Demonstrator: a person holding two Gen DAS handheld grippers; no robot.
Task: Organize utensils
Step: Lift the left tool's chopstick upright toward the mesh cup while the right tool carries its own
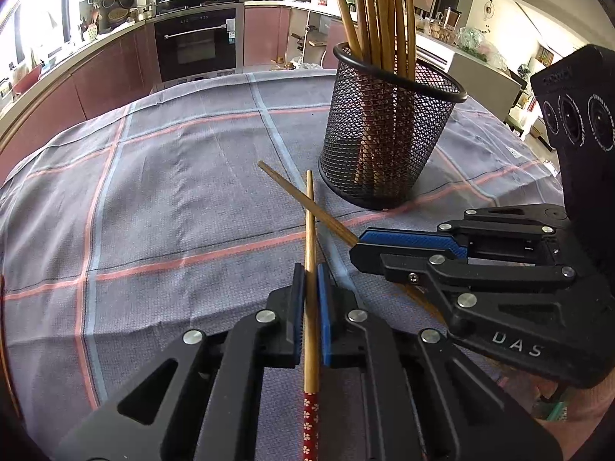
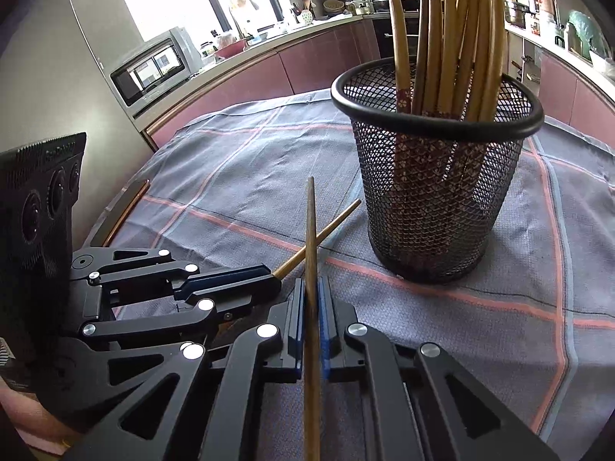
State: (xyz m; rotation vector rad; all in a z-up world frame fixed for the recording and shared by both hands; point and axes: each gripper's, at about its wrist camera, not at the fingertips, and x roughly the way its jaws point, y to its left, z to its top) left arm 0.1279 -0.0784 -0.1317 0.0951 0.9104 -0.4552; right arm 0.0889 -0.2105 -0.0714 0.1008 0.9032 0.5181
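My left gripper (image 1: pixel 310 280) is shut on a wooden chopstick (image 1: pixel 309 230) with a red flowered handle, tip pointing forward. My right gripper (image 2: pixel 311 296) is shut on a second wooden chopstick (image 2: pixel 311 238). The two chopsticks cross just above the tablecloth. Each gripper shows in the other's view: the right one (image 1: pixel 355 244) at the right, the left one (image 2: pixel 275 274) at the left. A black mesh holder (image 1: pixel 384 134) with several chopsticks standing tips up sits just beyond both grippers; it also shows in the right wrist view (image 2: pixel 434 199).
A grey plaid tablecloth (image 1: pixel 153 192) covers the table. Kitchen counters, an oven (image 1: pixel 196 46) and a microwave (image 2: pixel 153 65) stand behind the table.
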